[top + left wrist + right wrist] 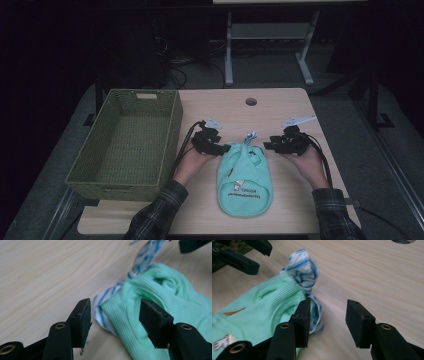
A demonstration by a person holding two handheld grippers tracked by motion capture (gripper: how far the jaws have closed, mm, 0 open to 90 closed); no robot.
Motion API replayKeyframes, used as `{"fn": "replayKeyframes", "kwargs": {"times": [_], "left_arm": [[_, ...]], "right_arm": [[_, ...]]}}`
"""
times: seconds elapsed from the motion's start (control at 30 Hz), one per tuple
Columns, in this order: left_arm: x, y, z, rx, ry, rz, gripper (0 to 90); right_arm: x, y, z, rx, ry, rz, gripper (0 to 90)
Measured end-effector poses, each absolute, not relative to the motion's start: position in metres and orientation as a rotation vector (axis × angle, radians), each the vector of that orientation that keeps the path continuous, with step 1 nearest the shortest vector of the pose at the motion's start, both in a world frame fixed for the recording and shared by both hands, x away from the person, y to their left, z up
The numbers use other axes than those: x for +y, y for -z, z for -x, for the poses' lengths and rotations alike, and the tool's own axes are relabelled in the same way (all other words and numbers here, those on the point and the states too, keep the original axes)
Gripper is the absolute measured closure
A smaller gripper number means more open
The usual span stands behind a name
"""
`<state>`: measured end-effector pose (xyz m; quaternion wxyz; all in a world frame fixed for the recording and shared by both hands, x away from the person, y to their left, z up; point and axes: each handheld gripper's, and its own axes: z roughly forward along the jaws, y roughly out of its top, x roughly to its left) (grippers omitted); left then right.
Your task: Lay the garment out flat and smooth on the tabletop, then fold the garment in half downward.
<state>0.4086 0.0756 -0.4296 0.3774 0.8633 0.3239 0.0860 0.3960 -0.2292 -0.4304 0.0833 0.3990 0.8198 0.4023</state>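
Mint-green ribbed cloth bundle [244,181] with blue-striped lining lies at desk [280,107] near edge, centre. Your left gripper [224,148] and right gripper [266,146] flank its top, jaws apart, nothing clamped. Likely just released; next, pinch bundle, lift toward green woven basket [127,145].

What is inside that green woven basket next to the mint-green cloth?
The green woven basket shows nothing but its own woven floor in the high view. Its near wall hides the strip of floor right behind it, so that part stays unknown.

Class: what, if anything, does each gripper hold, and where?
Nothing. Left gripper and right gripper stand open beside the green cloth's top end.
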Motion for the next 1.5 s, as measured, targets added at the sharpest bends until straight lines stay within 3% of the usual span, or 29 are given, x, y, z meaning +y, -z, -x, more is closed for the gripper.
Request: {"fn": "replayKeyframes", "kwargs": {"times": [0.67,0.97,1.07,1.3,1.5], "left_arm": [[0.068,0.457,-0.43,0.871,-0.164,-2.244,43.0],[0.064,0.463,-0.43,0.826,-0.158,-2.296,49.2],[0.062,0.462,-0.428,0.789,-0.172,-2.319,55.4],[0.061,0.462,-0.425,0.764,-0.156,-2.336,79.7],[0.064,0.459,-0.423,0.771,-0.167,-2.335,85.5]], "right_arm": [[-0.201,0.465,-0.41,2.559,-1.198,-1.162,55.3],[-0.196,0.47,-0.406,2.603,-1.152,-1.093,66.1],[-0.196,0.471,-0.405,2.608,-1.157,-1.073,70.2],[-0.198,0.473,-0.405,2.608,-1.176,-1.076,80.7],[-0.198,0.47,-0.405,2.592,-1.162,-1.072,85.7]]}}
